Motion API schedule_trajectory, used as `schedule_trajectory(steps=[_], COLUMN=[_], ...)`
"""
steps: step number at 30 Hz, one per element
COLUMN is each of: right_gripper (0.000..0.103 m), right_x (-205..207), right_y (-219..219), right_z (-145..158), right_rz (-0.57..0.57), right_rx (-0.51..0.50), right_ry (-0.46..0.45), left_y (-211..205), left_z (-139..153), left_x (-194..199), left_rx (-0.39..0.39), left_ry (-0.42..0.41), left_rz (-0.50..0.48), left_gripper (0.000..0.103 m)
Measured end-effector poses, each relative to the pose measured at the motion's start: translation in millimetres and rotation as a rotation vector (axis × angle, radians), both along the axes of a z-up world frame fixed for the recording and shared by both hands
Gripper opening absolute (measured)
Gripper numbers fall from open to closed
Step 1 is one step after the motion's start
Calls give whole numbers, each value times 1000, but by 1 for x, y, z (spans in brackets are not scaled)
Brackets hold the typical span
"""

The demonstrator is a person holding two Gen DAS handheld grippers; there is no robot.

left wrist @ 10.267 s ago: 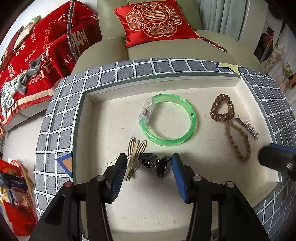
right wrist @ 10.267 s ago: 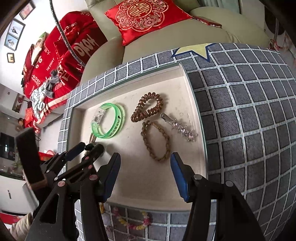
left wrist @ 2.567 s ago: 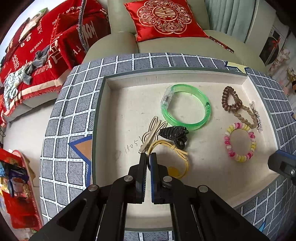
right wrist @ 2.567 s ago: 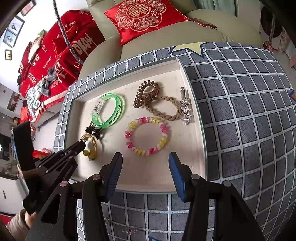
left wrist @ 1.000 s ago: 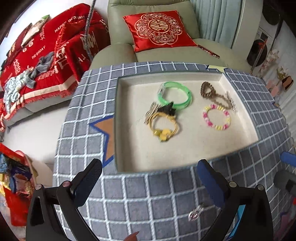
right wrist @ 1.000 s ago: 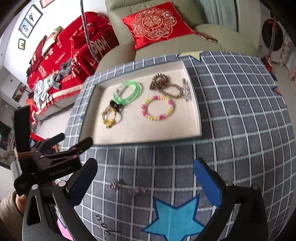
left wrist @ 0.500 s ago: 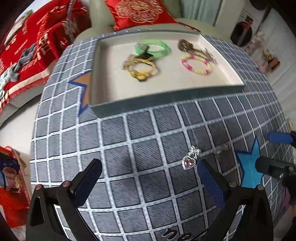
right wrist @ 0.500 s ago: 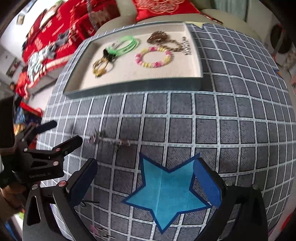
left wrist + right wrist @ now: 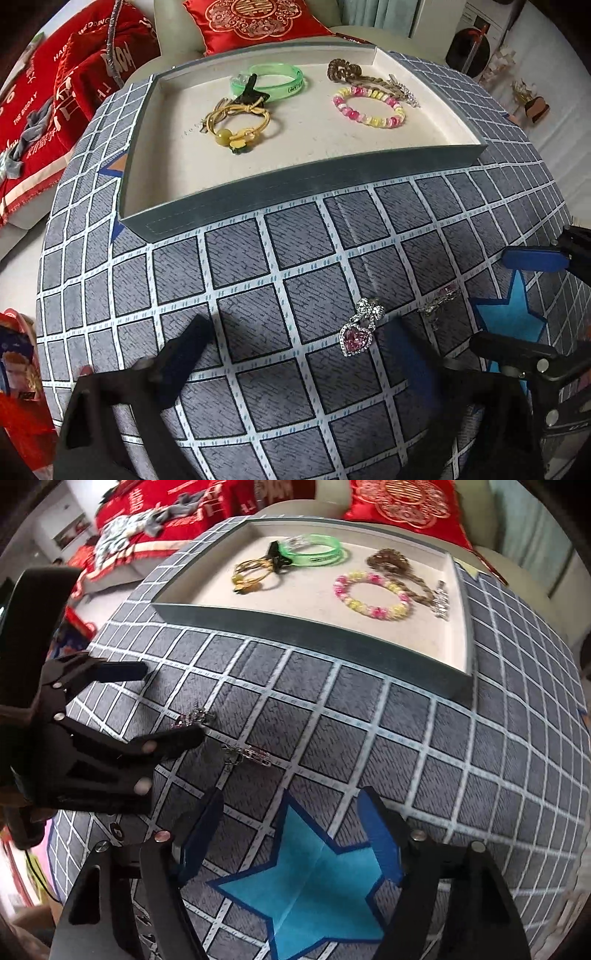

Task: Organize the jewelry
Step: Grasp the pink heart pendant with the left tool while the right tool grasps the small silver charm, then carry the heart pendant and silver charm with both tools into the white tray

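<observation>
One grey tray [image 9: 303, 184], one green bangle [image 9: 275, 83], one pink-and-yellow beaded bracelet [image 9: 369, 107], one yellow hair tie [image 9: 236, 122], one brown coil tie [image 9: 343, 68], one braided brown tie [image 9: 373, 81], one black clip [image 9: 251, 94], one rhinestone clip [image 9: 404, 92], one pink heart brooch [image 9: 360, 330], one silver hairpin [image 9: 439, 299], two blue stars [image 9: 310, 882], one red cushion [image 9: 255, 18], two grippers [image 9: 295, 354].

We see a rounded surface covered in a grey cloth [image 9: 258, 258] printed with a white grid and blue stars, one star [image 9: 310, 882] lying near the front edge. Directly on the cloth rests a shallow grey tray [image 9: 314, 177] with a cream lining, set toward the far side. Nearer to us, well apart from the tray, a pink heart pendant [image 9: 360, 330] set in sparkling stones lies on the cloth, and just beside it a small silvery piece [image 9: 439, 301] with pink stones.
</observation>
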State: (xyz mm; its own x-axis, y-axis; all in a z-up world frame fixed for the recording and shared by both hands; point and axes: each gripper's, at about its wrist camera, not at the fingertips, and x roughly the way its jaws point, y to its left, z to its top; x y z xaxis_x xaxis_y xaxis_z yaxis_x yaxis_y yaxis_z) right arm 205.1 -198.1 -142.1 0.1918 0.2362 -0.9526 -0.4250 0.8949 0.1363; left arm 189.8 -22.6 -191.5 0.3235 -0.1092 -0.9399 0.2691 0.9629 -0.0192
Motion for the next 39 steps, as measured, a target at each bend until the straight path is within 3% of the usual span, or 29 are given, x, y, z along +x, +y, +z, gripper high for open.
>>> schedule_trajectory(steps=[3, 10, 14, 16, 17, 18, 19, 20, 21, 31, 39], right_gripper=[77, 60, 54, 45, 37, 25, 24, 20, 11, 11, 11], right_x=[2, 8, 10, 9, 10, 10, 10, 11, 10, 11, 6], right_y=[7, 28, 37, 41, 44, 45, 46, 46, 43, 6, -18], right_z=[-3, -8, -7, -7, -8, -7, -7, -7, -6, 5, 12], right_rz=[49, 145, 180, 191, 193, 193, 188, 179, 167, -71, -215], right_rx=[-13, -43, -51, -57, -58, -56, -57, -49, -38, 99, 176], right_ry=[-15, -58, -76, -87, -89, -89, -88, -82, -74, 13, 72], left_y=[-2, -3, 0, 2, 4, 6, 7, 8, 8, 21, 27], left_z=[0, 6, 7, 8, 8, 9, 9, 10, 10, 17, 37], left_x=[0, -1, -1, -1, -1, 0, 1, 1, 1, -3, -4], left_rx=[4, -10, -21, -21, -28, -39, -55, -70, -78, -180, -207], left_ry=[-13, -43, -45, -51, -50, -49, -44, -37, -34, 6, -19], left_rz=[-6, -7, -5, 4, 7, 10, 10, 8, 9, 68, 93], left_gripper=[101, 77, 73, 61, 57, 46, 34, 31, 31, 30, 30])
